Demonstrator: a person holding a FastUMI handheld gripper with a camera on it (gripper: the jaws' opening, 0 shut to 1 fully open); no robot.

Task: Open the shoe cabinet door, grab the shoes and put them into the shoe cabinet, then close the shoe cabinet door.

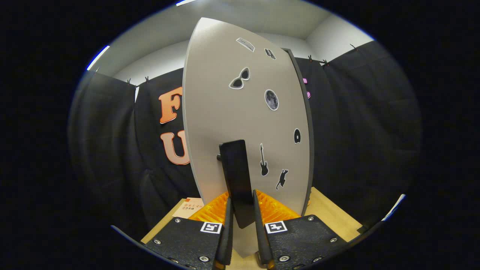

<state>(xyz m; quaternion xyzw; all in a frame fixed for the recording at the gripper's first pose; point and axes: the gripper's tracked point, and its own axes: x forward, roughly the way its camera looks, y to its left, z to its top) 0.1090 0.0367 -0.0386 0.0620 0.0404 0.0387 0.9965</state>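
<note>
The tool is pinching the dark handle of the sticker-covered cabinet door (shoes unseen), so the door stage appears underway.

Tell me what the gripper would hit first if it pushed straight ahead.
The gripper already has the black door handle between its fingers; straight on, it would likely meet the grey cabinet door right behind.

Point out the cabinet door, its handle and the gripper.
cabinet door [225,112], gripper view: bare grey panel face.
handle [237,172], gripper view: middle of the dark bar.
gripper [243,215], gripper view: between fingertips, closed on the handle.
</note>
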